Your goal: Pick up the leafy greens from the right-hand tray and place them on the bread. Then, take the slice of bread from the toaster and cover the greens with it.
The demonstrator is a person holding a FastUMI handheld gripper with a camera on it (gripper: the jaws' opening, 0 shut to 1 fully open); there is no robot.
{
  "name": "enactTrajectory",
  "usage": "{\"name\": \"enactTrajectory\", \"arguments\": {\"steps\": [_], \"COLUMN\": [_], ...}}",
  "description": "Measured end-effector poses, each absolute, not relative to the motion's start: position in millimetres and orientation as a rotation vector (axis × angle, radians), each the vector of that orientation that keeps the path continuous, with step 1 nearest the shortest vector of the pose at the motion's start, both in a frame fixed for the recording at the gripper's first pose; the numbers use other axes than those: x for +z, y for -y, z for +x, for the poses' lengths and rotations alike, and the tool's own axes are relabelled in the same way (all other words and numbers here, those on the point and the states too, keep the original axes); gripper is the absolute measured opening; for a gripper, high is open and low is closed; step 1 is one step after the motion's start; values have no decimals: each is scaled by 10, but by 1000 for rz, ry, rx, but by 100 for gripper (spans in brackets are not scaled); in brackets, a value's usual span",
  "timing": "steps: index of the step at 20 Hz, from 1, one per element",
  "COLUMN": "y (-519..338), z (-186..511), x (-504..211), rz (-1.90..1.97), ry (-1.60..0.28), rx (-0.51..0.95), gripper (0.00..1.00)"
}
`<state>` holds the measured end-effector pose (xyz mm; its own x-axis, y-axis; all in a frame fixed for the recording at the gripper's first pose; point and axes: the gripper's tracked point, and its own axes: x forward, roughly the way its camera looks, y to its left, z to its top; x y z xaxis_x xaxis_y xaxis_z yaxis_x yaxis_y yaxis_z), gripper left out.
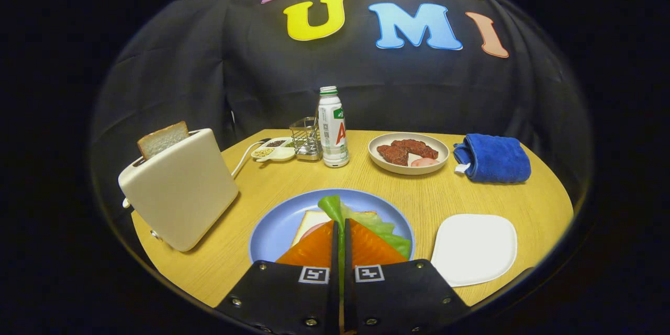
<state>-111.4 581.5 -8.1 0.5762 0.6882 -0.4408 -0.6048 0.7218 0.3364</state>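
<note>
The gripper (340, 230) hangs low over the blue plate (272, 230), its jaws drawn nearly together and pinching a leaf of the leafy greens (379, 227) between the orange fingers (314, 248); a thin green strip runs up the narrow gap and curls out just past the tips. The rest of the leaf spreads to the right of the fingers across the bread (309, 218), which lies on the plate with something pink, perhaps a slice of ham, peeking from beneath the fingers, though they hide too much of it to be sure. The white tray (473, 248) on the right of the counter (251, 183) is bare, so the first step looks to be at its placing stage: greens over the bread, not yet let go. The next move calls for parting the jaws so the leaf drops flat, then lifting clear without dragging it off. After that the gripper must travel left to the toaster (180, 188), where the bread slice (162, 138) stands upright out of the slot, and grip it by its exposed top edge.
</note>
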Motion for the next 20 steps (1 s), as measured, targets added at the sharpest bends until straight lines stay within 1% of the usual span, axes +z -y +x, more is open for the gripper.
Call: {"name": "enactTrajectory", "arguments": {"steps": [6, 7, 9, 12, 20], "y": [-6014, -6049, -6042, -6043, -6090], "z": [-1193, -1227, -1250, -1250, -1337], "x": [-115, -117, -123, 40, 494], "rz": [175, 175, 156, 139, 152], "ry": [-598, -609, -592, -523, -430], "rx": [800, 817, 816, 823, 845], "gripper": [4, 16, 62, 66, 67]}}
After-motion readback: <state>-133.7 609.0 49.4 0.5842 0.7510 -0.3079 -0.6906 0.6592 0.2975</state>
